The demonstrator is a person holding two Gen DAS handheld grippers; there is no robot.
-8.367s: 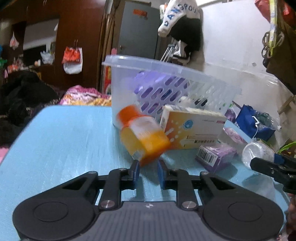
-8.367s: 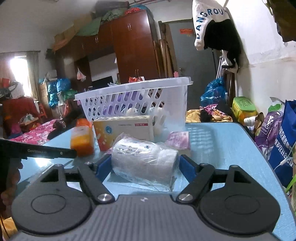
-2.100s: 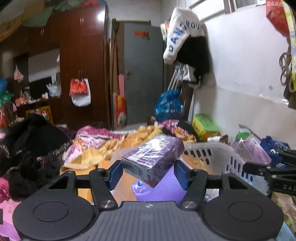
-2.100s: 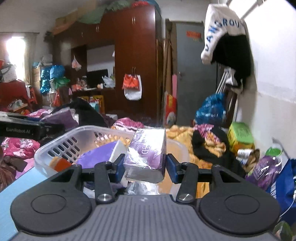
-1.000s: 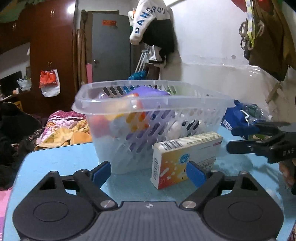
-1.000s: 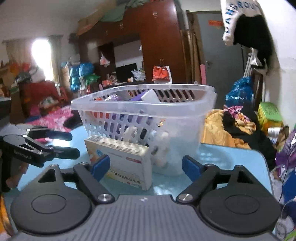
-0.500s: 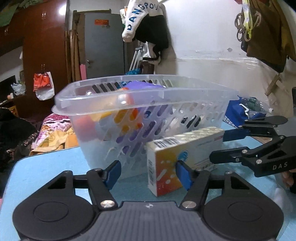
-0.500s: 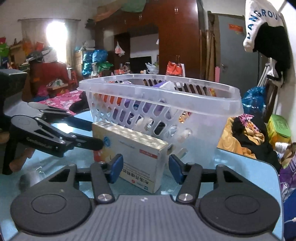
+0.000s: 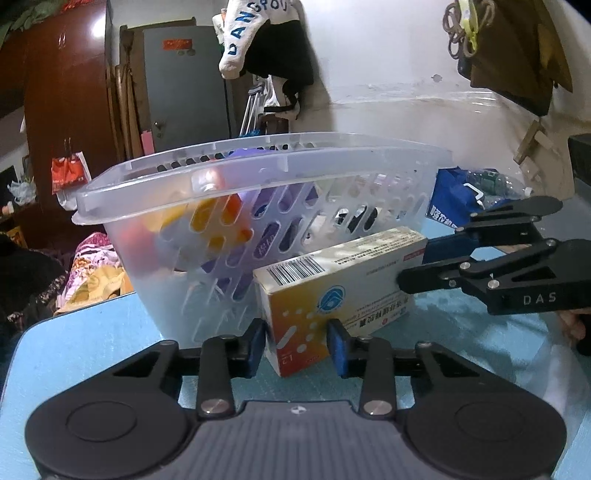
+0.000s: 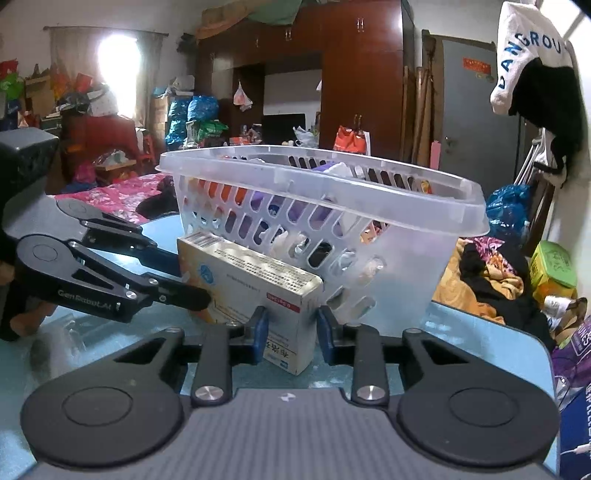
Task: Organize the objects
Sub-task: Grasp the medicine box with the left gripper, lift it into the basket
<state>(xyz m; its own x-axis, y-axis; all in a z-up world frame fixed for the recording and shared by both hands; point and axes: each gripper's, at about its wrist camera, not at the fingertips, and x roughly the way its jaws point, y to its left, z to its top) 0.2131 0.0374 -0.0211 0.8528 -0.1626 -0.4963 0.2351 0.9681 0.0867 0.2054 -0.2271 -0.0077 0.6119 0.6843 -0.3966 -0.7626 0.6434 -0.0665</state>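
1. Cardboard, white with a yellow-orange lower band: the medicine box (image 9: 340, 284) lies lengthwise on the blue bench (image 9: 85, 350), right against the near wall of the basket (image 9: 266, 173).
2. At the box's barcode end, the left claw (image 9: 297, 345) has just been closing, and its blue pads (image 9: 255, 347) now sit on either side of that end, touching or very nearly touching the card.
3. At the box's other end, the right claw (image 10: 290, 332) has likewise been closing; its pads (image 10: 260, 334) bracket the white end face, and they look pressed on it.
4. In each wrist view the other claw shows from the side, black arms reaching in to its end of the box.
5. Behind the box, the basket is translucent white plastic with slotted sides, standing upright on the bench; through the slots show something orange (image 9: 218, 221), purple packets (image 9: 273, 206) and some white items.
6. Beyond the basket stand a dark wooden wardrobe (image 10: 354, 74) and a grey door (image 9: 188, 85), with a white and black garment (image 9: 258, 33) hanging on the wall.
7. Below the bench's far edge, beyond the basket, lie heaps of coloured clothing (image 10: 484, 273).
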